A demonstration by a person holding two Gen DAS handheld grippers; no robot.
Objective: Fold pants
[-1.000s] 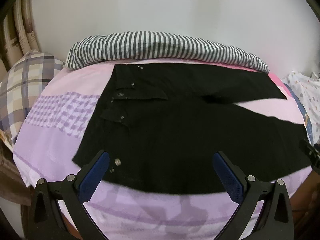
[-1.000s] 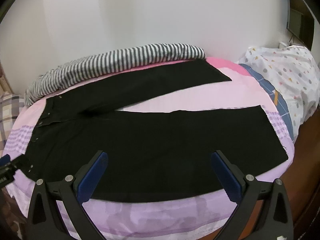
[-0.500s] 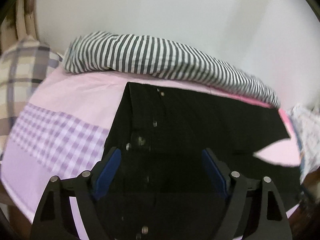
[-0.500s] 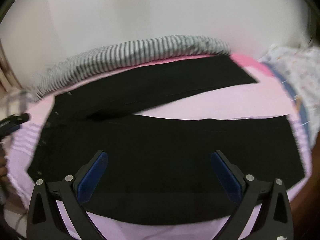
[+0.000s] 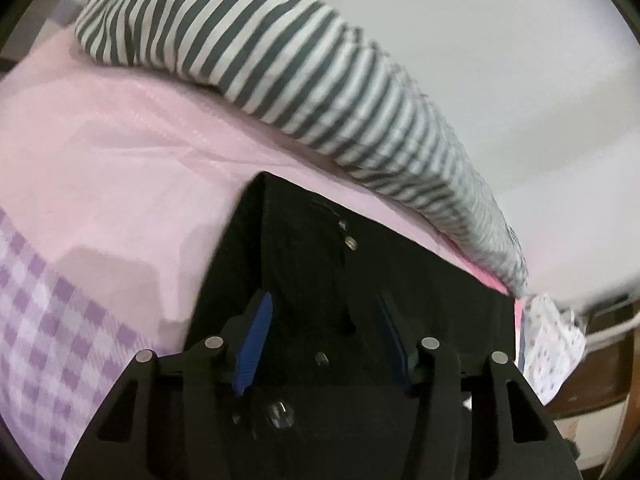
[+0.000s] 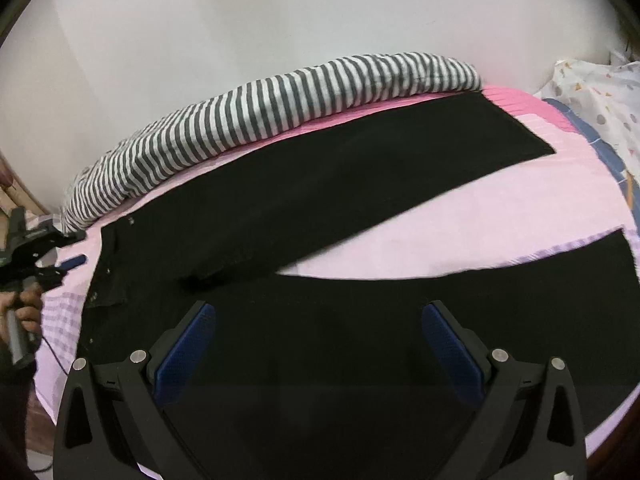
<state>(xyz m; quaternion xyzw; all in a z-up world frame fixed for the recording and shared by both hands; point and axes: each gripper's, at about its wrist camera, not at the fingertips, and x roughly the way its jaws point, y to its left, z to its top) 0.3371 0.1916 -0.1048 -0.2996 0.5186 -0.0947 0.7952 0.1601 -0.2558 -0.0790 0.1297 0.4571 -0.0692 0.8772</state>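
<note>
Black pants (image 6: 320, 208) lie flat on the pink bed sheet (image 6: 480, 220), legs spread in a V toward the right, waistband at the left. In the left wrist view my left gripper (image 5: 324, 336) points down at the waistband (image 5: 300, 248) near its metal buttons. Its jaws are closing with black fabric between the blue pads (image 5: 254, 340), and no pinch shows. From the right wrist view the left gripper (image 6: 78, 248) sits at the waistband's far corner, held by a hand (image 6: 24, 308). My right gripper (image 6: 318, 308) hovers open over the near leg with nothing gripped.
A grey-and-white striped blanket (image 6: 280, 108) lies rolled along the wall behind the pants. A white patterned cloth (image 6: 600, 92) sits at the bed's right end. A purple checked part of the sheet (image 5: 48, 320) lies left of the waistband.
My left gripper has swept forward and down onto the far corner of the waistband, rolling as it went, and its jaws have narrowed. The right gripper moved forward over the near leg, still wide.
</note>
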